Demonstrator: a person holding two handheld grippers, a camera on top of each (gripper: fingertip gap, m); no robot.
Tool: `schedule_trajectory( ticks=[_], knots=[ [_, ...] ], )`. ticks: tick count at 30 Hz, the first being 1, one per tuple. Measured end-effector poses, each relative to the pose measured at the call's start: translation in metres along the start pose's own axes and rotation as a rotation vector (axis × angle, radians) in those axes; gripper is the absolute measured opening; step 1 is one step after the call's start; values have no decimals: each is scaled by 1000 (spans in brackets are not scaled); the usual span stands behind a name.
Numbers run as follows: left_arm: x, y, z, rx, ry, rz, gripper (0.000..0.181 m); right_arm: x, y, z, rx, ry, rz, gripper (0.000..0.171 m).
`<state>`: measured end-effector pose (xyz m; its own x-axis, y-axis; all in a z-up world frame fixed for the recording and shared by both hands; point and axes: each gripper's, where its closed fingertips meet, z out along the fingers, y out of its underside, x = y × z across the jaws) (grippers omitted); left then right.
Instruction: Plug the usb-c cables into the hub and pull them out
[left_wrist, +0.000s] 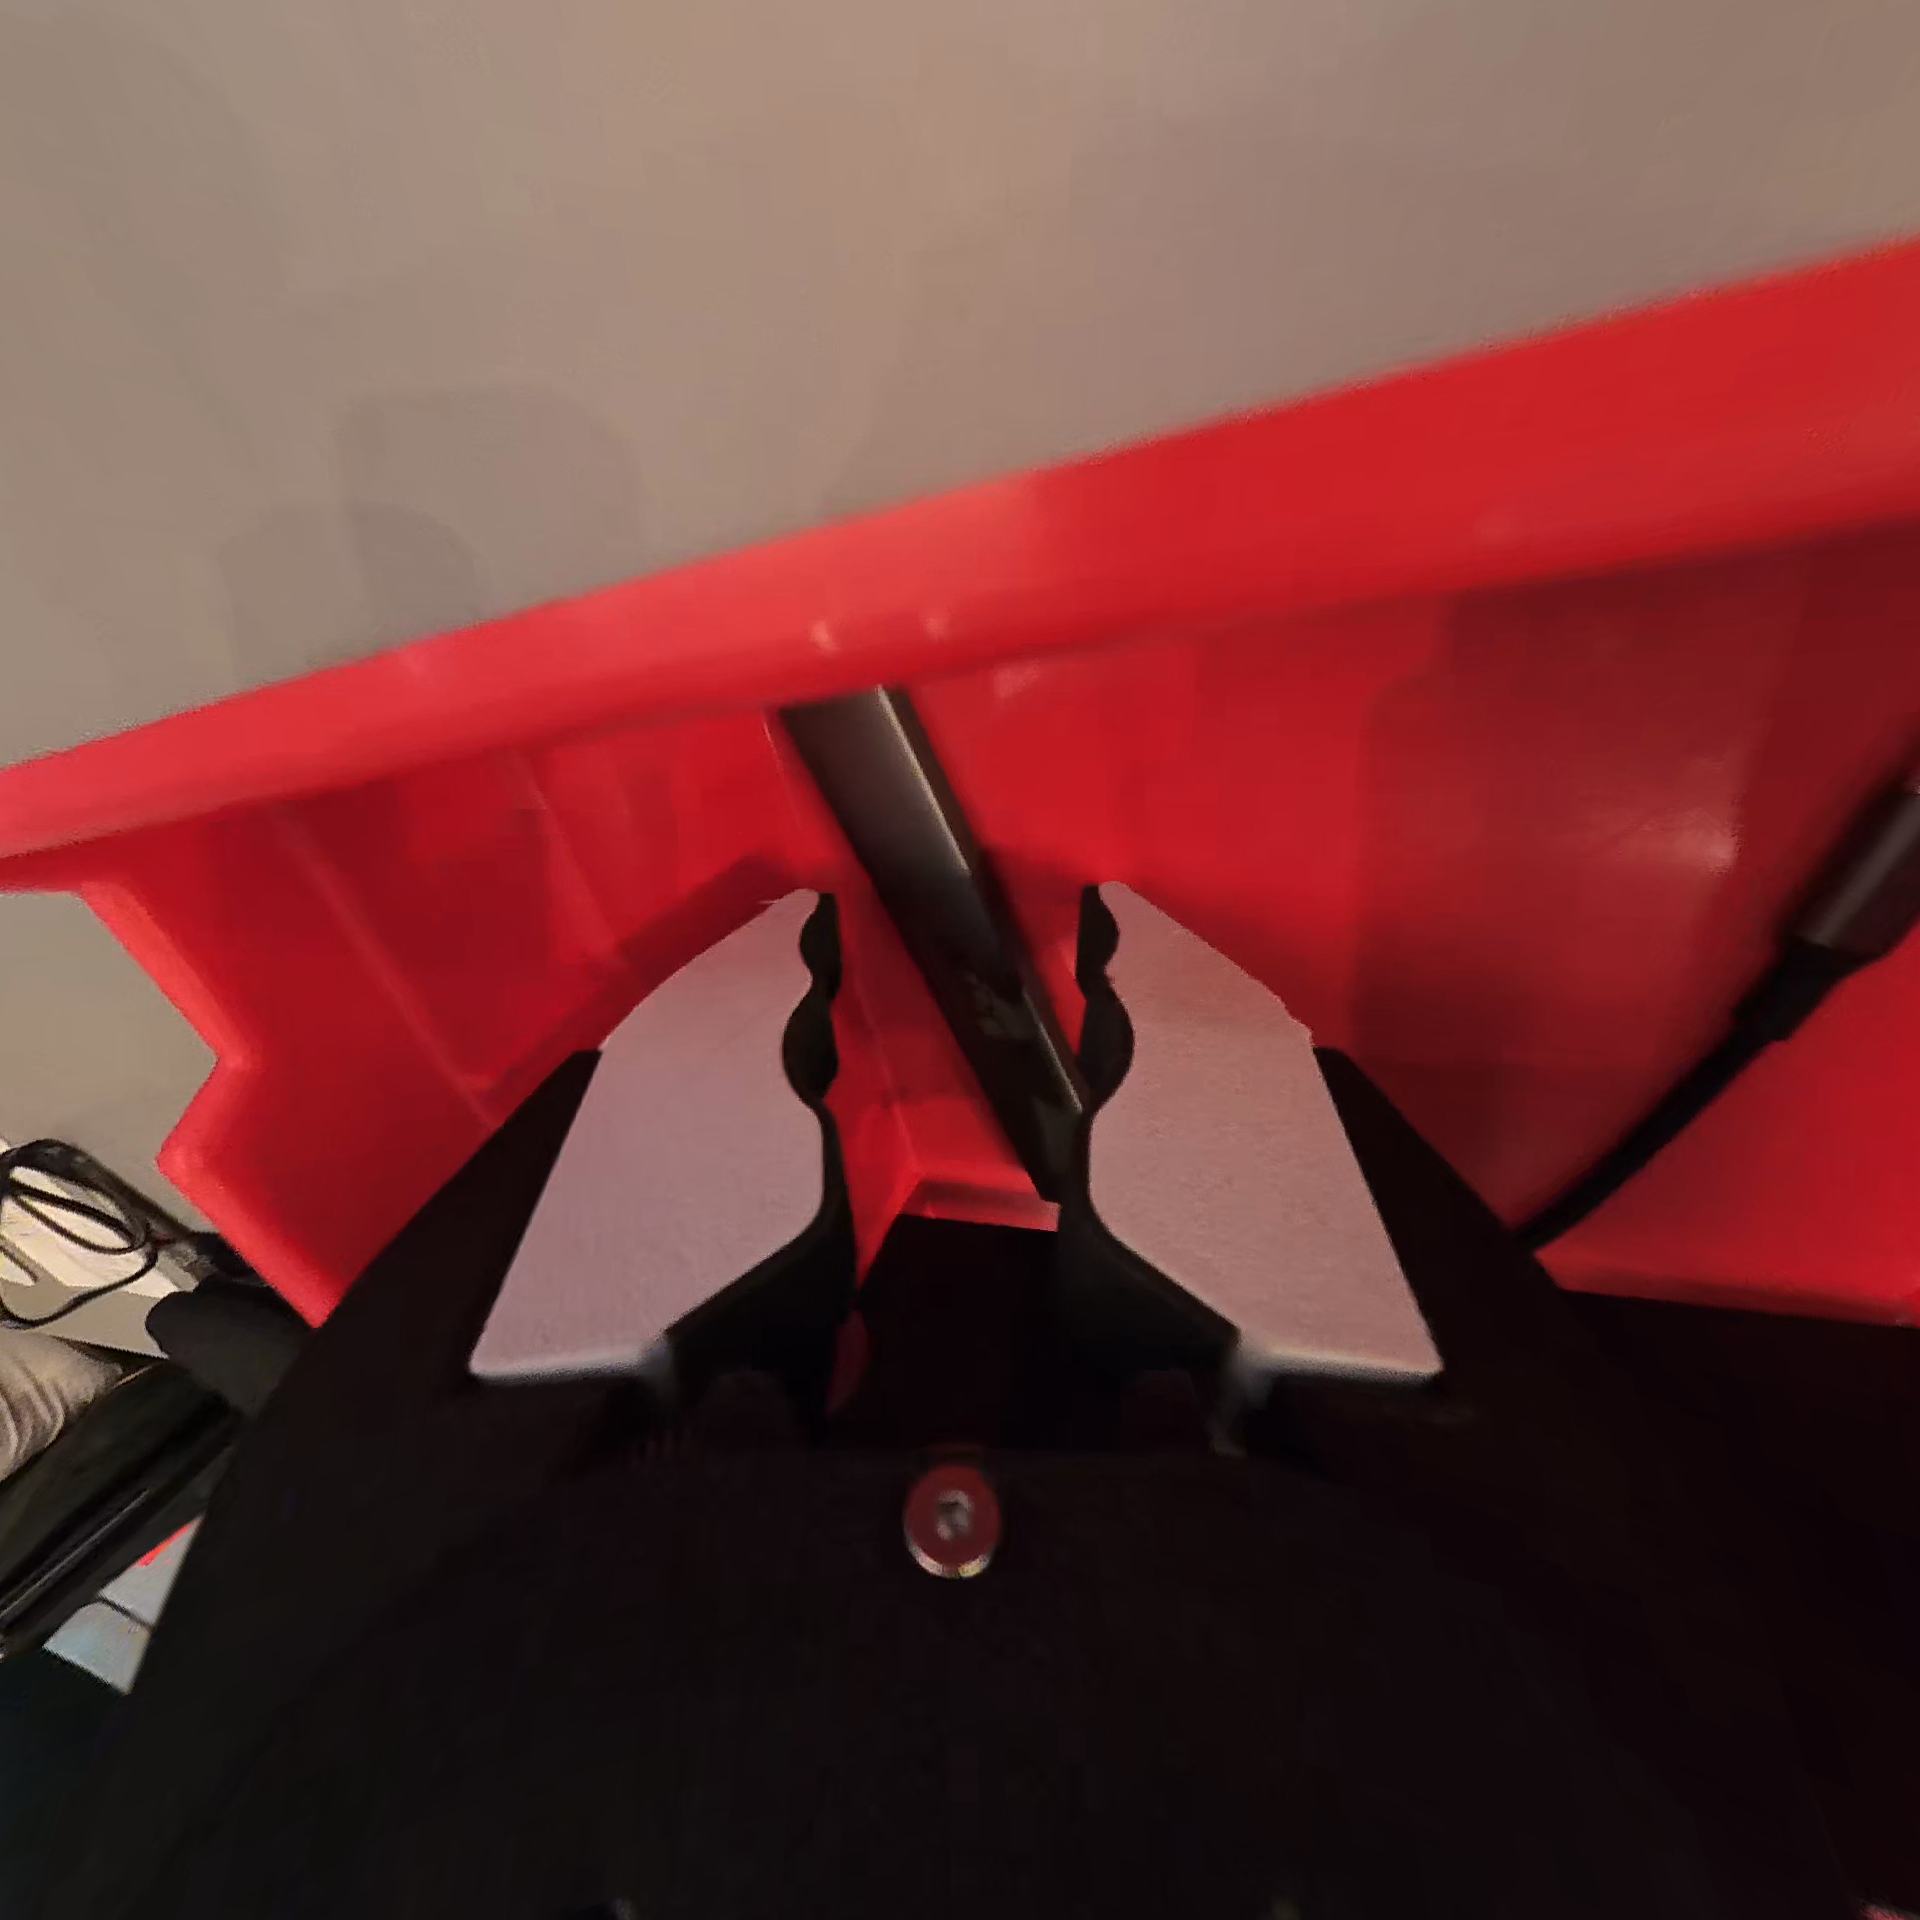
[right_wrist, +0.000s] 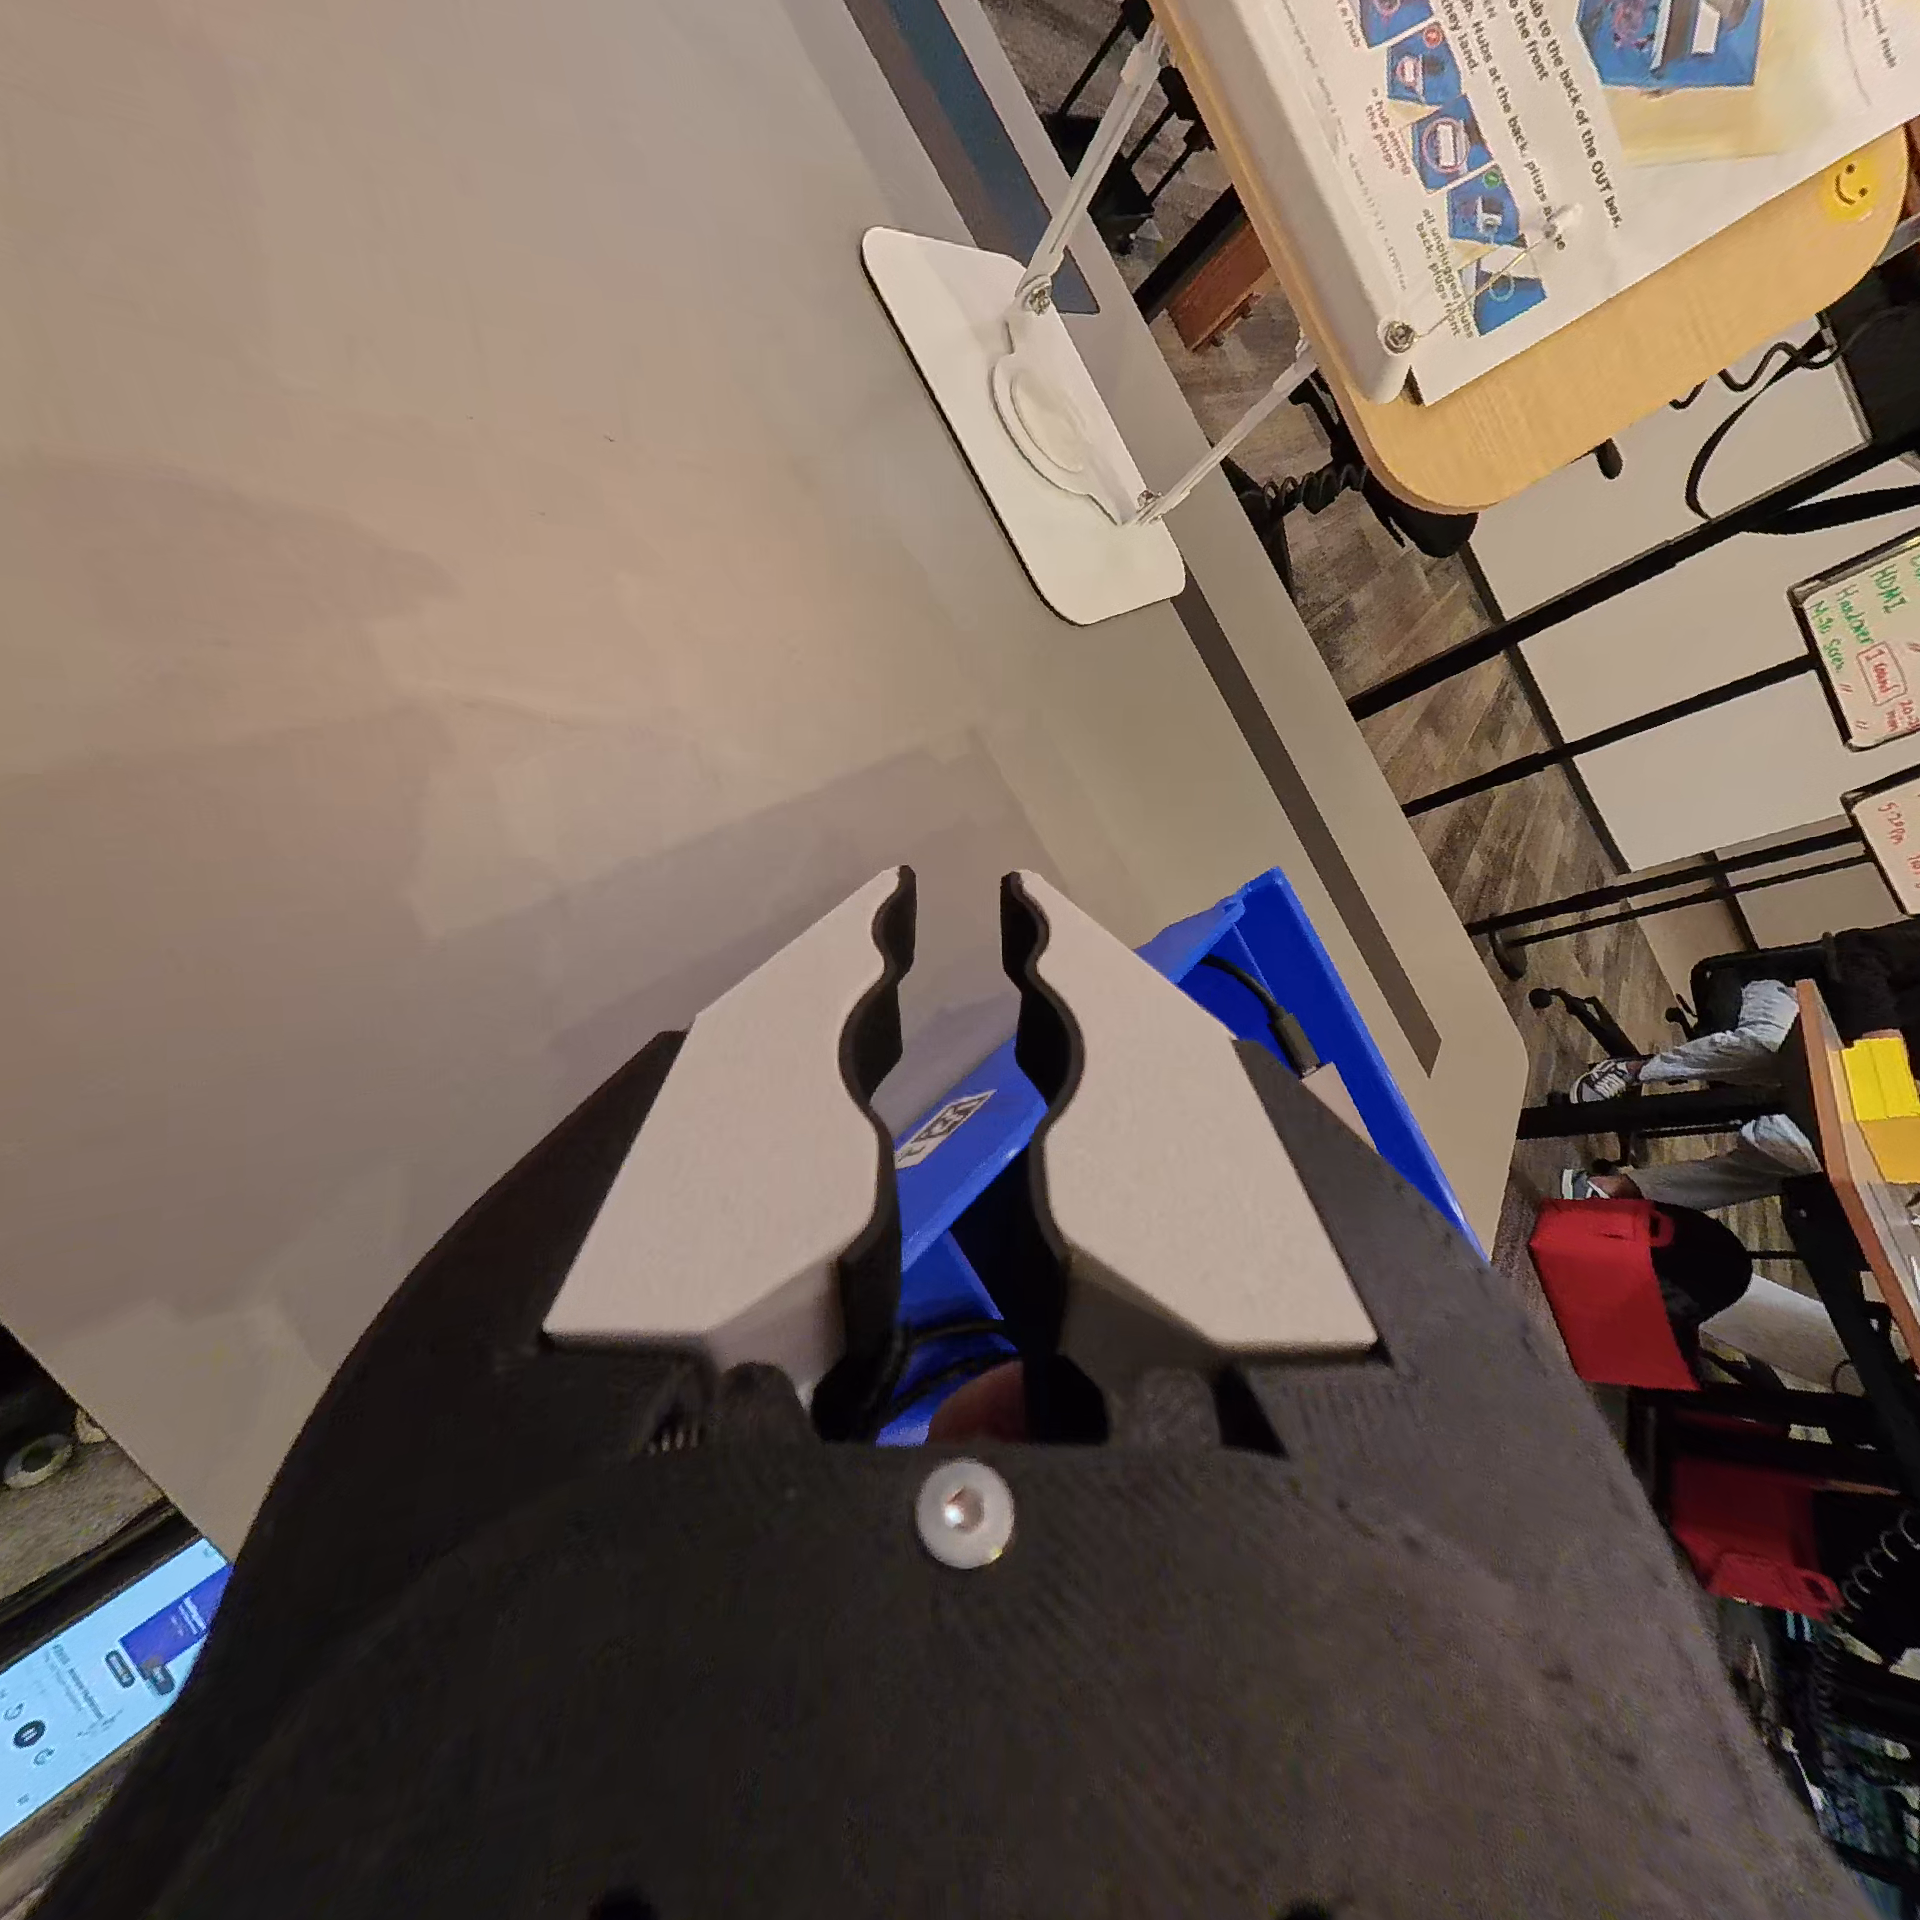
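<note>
Left gripper is spreading open around the hub in the red bin (blurry); off-centre closing risks slipping. Right gripper is hanging released, empty.

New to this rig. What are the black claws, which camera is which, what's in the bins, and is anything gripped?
The claws are hand-held two-finger grippers, each with a camera looking along its fingers. In the left wrist view, the left gripper is open inside a red bin, straddling a slim dark grey bar, probably the hub, without clamping it; a black cable lies to the right. In the right wrist view, the right gripper is open and empty above a blue bin holding another cable, on a grey table.
</note>
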<state>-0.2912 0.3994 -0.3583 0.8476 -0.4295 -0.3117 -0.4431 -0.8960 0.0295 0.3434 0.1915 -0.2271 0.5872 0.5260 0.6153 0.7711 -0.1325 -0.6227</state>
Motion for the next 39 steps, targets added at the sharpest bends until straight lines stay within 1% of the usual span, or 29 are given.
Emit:
schedule_trajectory(
  ticks=[2,3,5,7,11,13,15,16,17,18,20,22,26,29,39],
  knots=[
    [5,0,1,-9,59,-5,31,-1,-2,1,4,-3,-1,14],
    [5,1,2,-11,79,-16,31,-2,-4,1,7,-4,0,14],
    [8,0,1,-8,137,-26,43,-3,-6,1,15,-8,5,14],
    [7,0,1,-1,146,-23,41,-4,-6,2,24,-12,14,14],
    [4,-3,0,48,139,-23,26,-5,-4,2,25,-16,19,14],
    [12,-7,-5,96,192,-5,14,-5,-2,1,21,-17,17,14],
    [20,-7,-8,119,247,19,6,-4,-1,1,18,-17,18,14],
    [24,-6,-10,123,271,31,4,-4,0,1,18,-16,19,14],
    [23,-6,-9,125,258,31,8,-3,0,1,18,-15,20,14],
    [21,-5,-8,119,245,29,20,-3,-1,0,18,-15,22,14],
    [23,-5,-7,108,249,31,32,-4,-3,1,20,-15,20,14],
    [22,-4,-6,92,226,44,35,-5,-4,1,20,-17,15,14],
    [16,-3,-2,49,163,65,32,-7,-5,1,19,-20,11,14],
    [10,-4,0,40,95,89,21,-7,-5,0,23,-18,17,14],
    [9,-4,-3,68,43,139,18,-10,0,1,18,-25,17,14]
  ],
)
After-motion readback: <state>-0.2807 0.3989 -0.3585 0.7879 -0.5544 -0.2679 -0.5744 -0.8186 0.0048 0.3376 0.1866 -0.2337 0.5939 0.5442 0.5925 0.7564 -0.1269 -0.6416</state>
